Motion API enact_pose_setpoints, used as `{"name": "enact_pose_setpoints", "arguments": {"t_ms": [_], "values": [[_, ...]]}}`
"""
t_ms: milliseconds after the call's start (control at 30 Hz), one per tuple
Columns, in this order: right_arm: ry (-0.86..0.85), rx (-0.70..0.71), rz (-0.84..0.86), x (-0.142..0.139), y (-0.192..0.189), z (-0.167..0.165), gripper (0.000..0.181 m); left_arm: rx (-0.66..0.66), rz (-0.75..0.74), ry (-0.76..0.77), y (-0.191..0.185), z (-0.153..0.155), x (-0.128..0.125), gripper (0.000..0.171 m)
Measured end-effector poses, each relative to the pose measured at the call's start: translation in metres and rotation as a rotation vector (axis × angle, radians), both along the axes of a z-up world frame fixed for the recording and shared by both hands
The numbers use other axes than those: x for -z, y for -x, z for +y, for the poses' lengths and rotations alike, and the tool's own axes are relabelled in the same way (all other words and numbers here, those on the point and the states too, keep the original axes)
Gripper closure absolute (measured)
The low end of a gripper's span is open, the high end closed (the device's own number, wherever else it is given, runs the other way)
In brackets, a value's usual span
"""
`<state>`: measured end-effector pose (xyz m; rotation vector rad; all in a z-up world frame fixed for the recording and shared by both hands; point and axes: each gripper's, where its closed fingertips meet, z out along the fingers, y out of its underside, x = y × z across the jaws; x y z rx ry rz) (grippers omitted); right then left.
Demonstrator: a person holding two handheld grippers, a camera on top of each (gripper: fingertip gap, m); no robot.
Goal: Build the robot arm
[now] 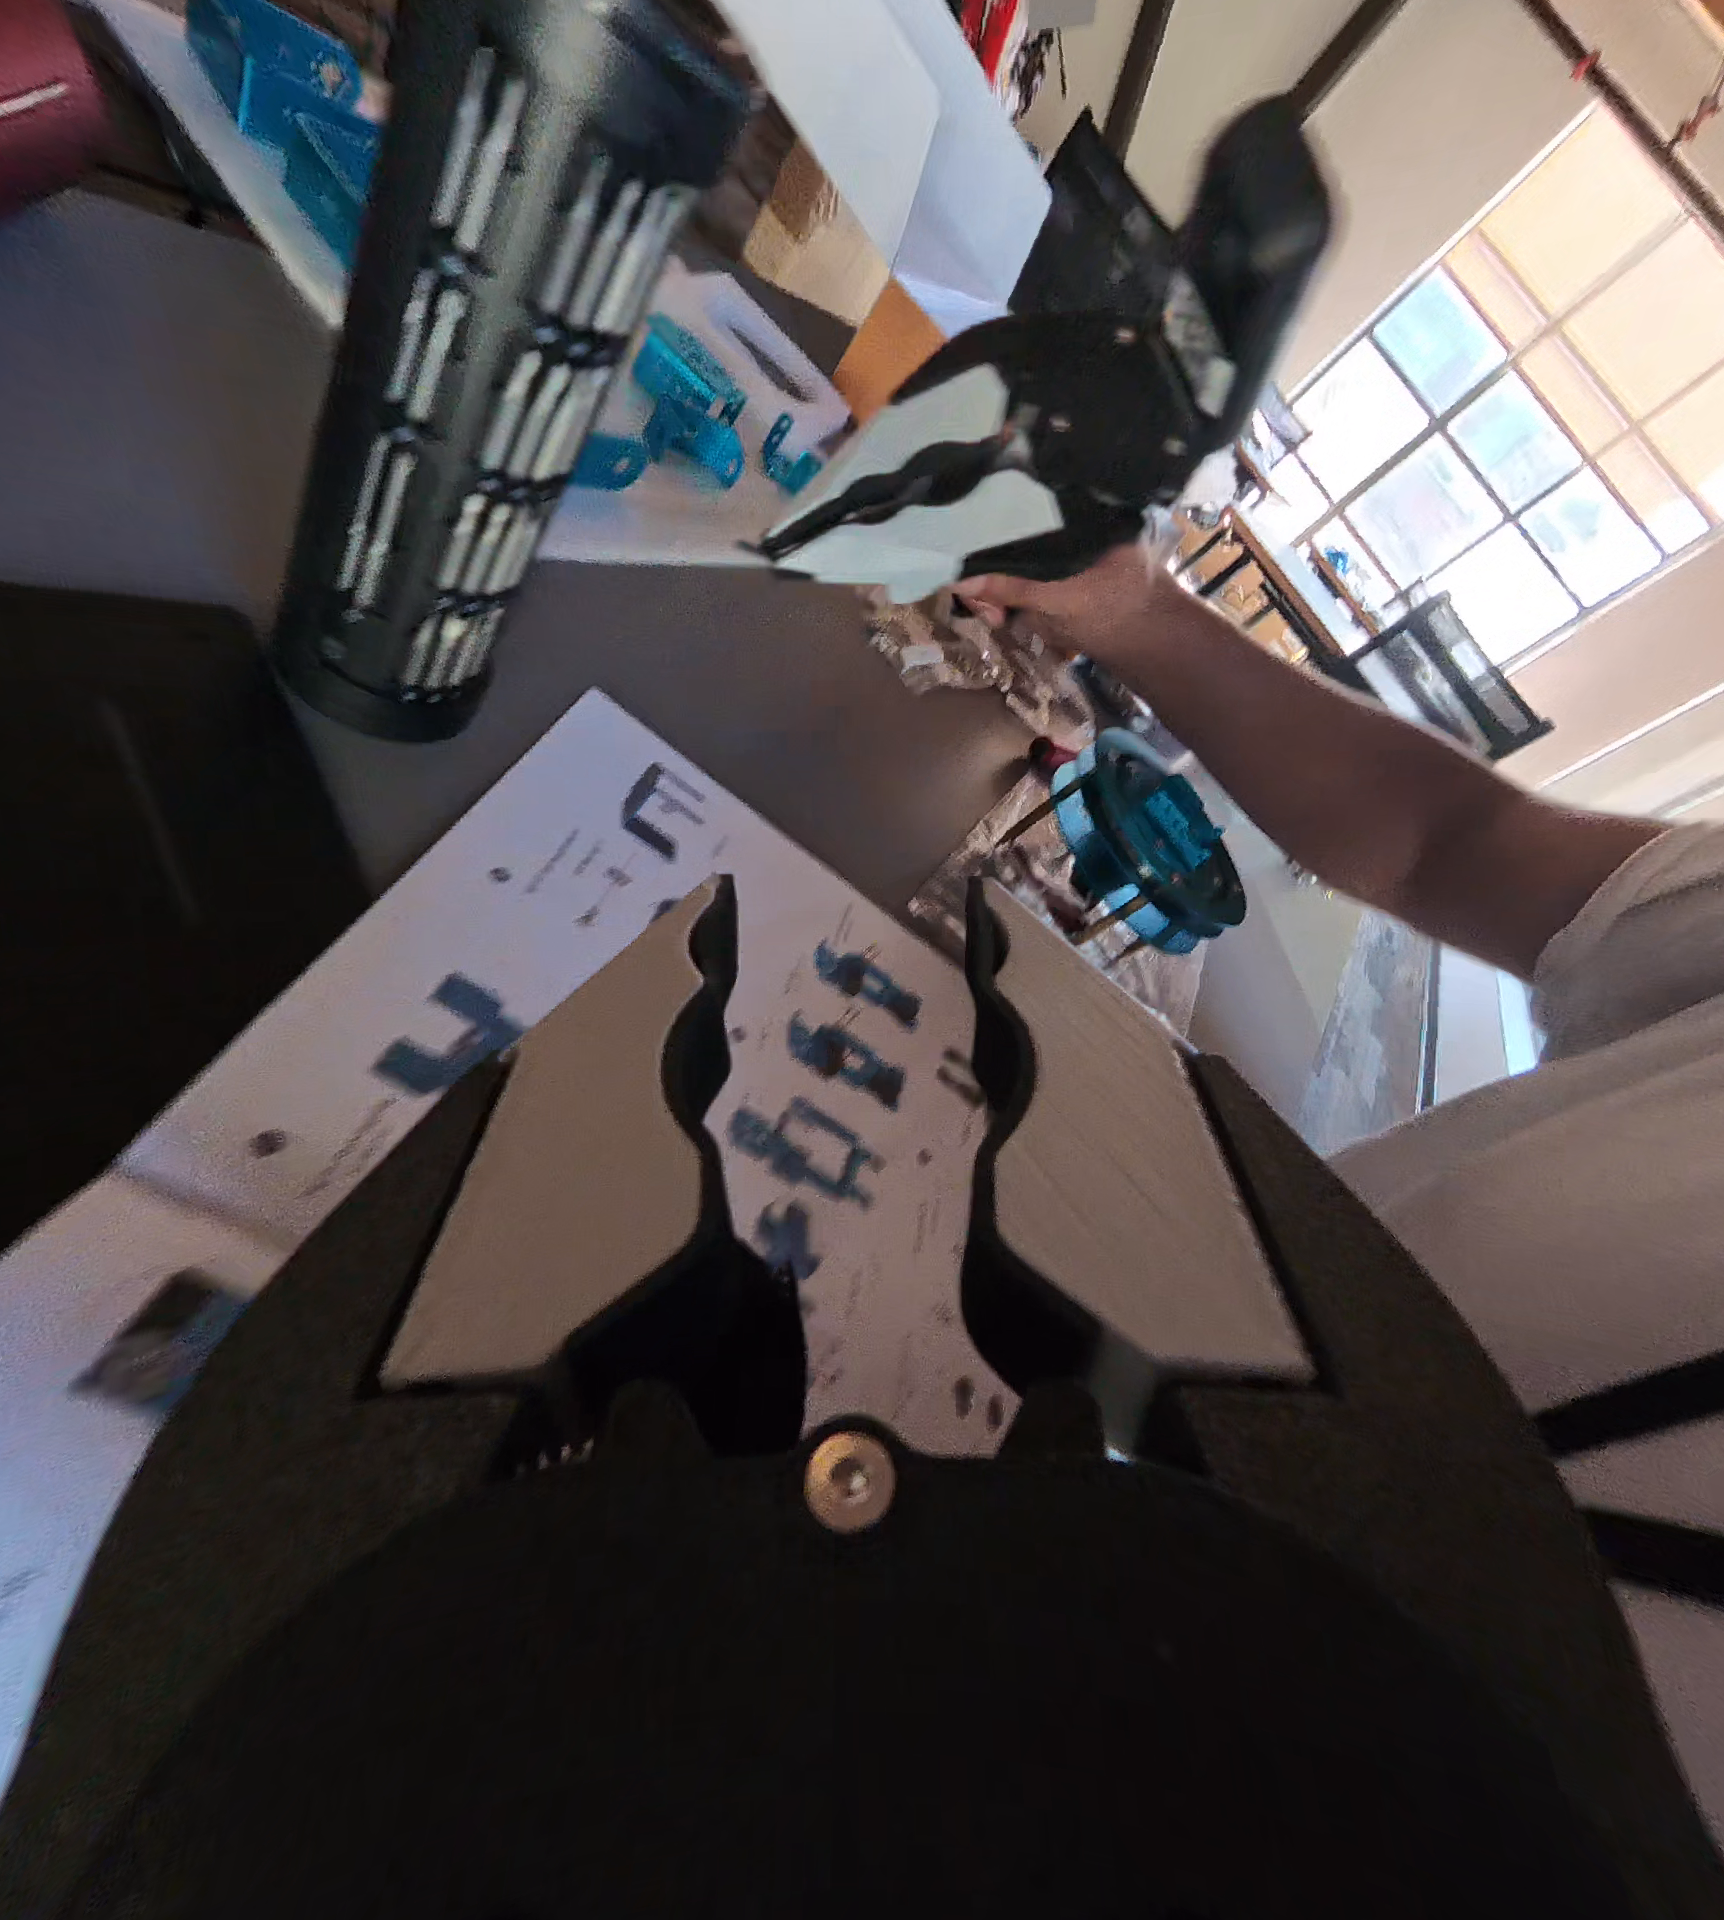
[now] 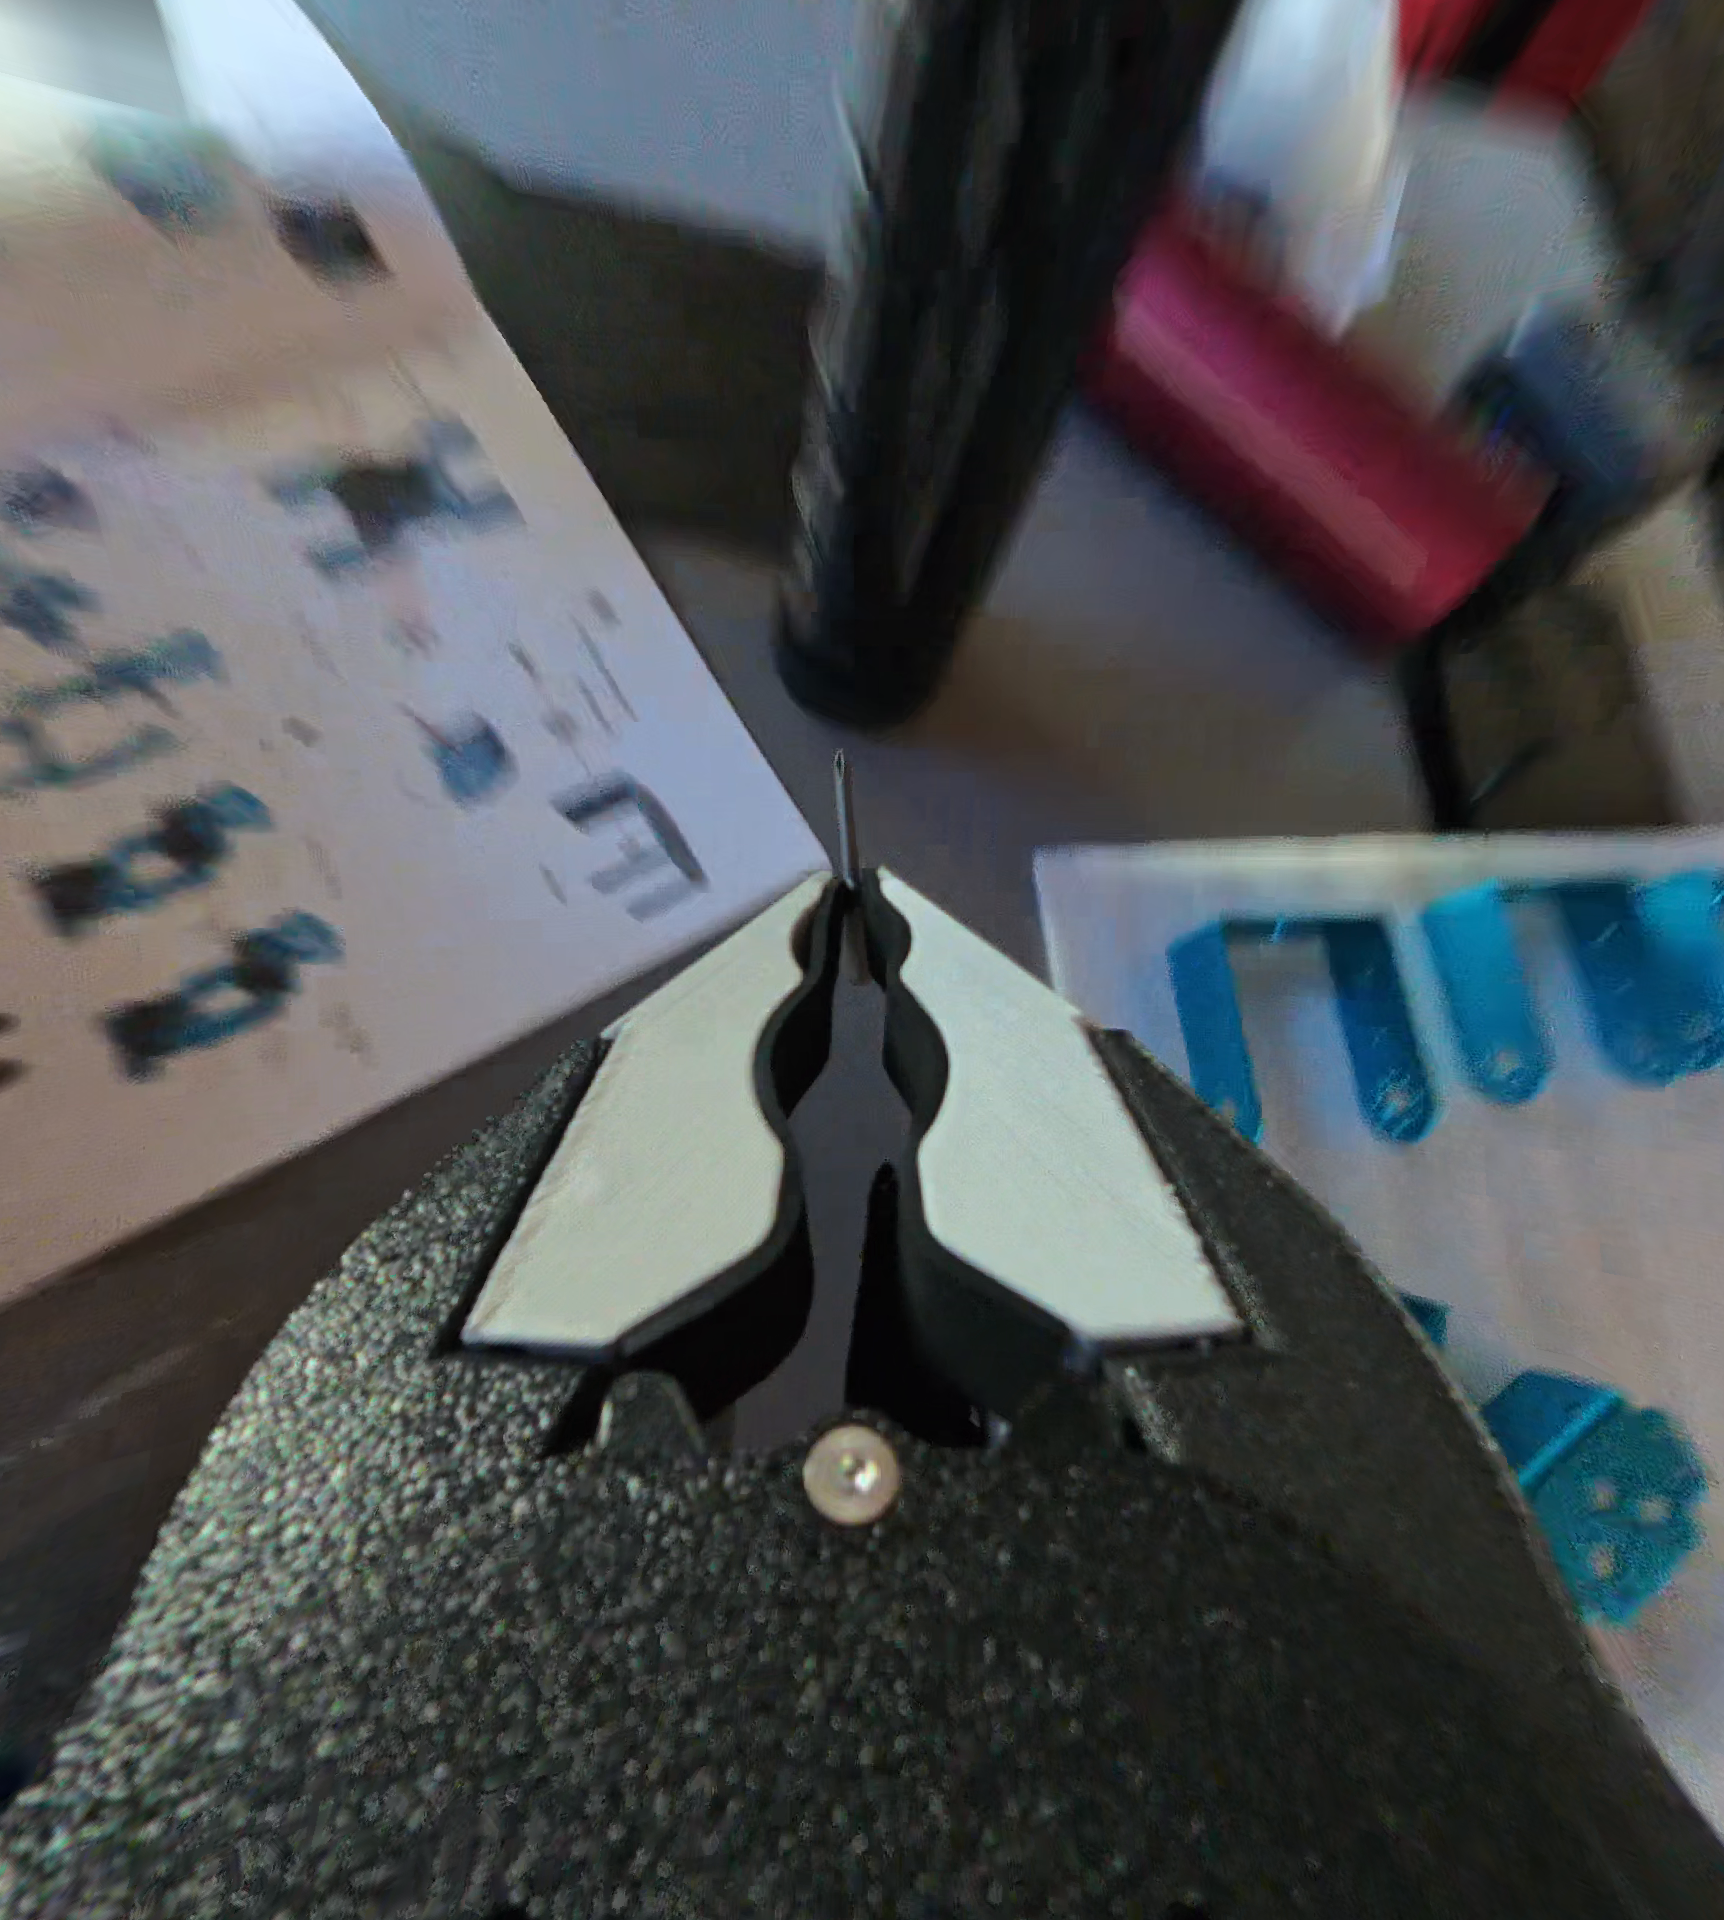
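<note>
My left gripper (image 1: 850, 894) is open and empty, tilted over a white printed sheet (image 1: 567, 831) of part diagrams. My right gripper (image 2: 853, 885) is shut on a thin metal pin (image 2: 843, 810) that sticks out past its tips. In the left wrist view the right gripper (image 1: 785, 540) shows farther off, held by a bare arm (image 1: 1357, 758) above the grey table. A black cylindrical rack (image 1: 494, 364) with several silver bits stands just behind the sheet. It also shows in the right wrist view (image 2: 899, 416), close ahead of the pin.
A blue round assembly (image 1: 1149, 852) with brass posts sits on foil bags right of the sheet. Blue metal brackets lie on a white board (image 2: 1460, 987) and farther back (image 1: 671, 416). A red object (image 2: 1305, 436) sits beyond the rack. A black mat (image 1: 58, 883) is at the left.
</note>
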<state>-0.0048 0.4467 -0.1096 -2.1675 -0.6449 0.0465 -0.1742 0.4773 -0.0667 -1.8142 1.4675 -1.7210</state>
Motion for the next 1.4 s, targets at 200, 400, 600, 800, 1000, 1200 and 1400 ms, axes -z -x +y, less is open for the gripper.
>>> {"name": "enact_pose_setpoints", "arguments": {"t_ms": [200, 400, 600, 800, 1000, 1200, 1400], "values": [[-0.393, -0.119, 0.015, -0.119, 0.084, -0.056, 0.179, -0.085, -0.283, -0.100, -0.028, -0.060, -0.071, 0.134], [-0.558, -0.153, -0.032, -0.150, 0.124, -0.102, 0.179, -0.030, -0.434, -0.275, -0.036, -0.128, -0.105, 0.144], [-0.599, -0.183, -0.009, -0.158, 0.141, -0.128, 0.179, 0.016, -0.468, -0.296, -0.033, -0.164, -0.113, 0.153], [-0.602, -0.175, 0.000, -0.157, 0.145, -0.137, 0.179, 0.051, -0.505, -0.309, -0.026, -0.179, -0.119, 0.163], [-0.607, -0.177, -0.013, -0.156, 0.149, -0.143, 0.179, 0.075, -0.508, -0.332, -0.021, -0.182, -0.120, 0.158], [-0.619, -0.185, -0.060, -0.155, 0.153, -0.144, 0.179, 0.078, -0.511, -0.330, -0.020, -0.183, -0.119, 0.170], [-0.623, -0.219, 0.006, -0.154, 0.155, -0.146, 0.179, 0.039, -0.563, -0.489, -0.019, -0.188, -0.119, 0.171]]}}
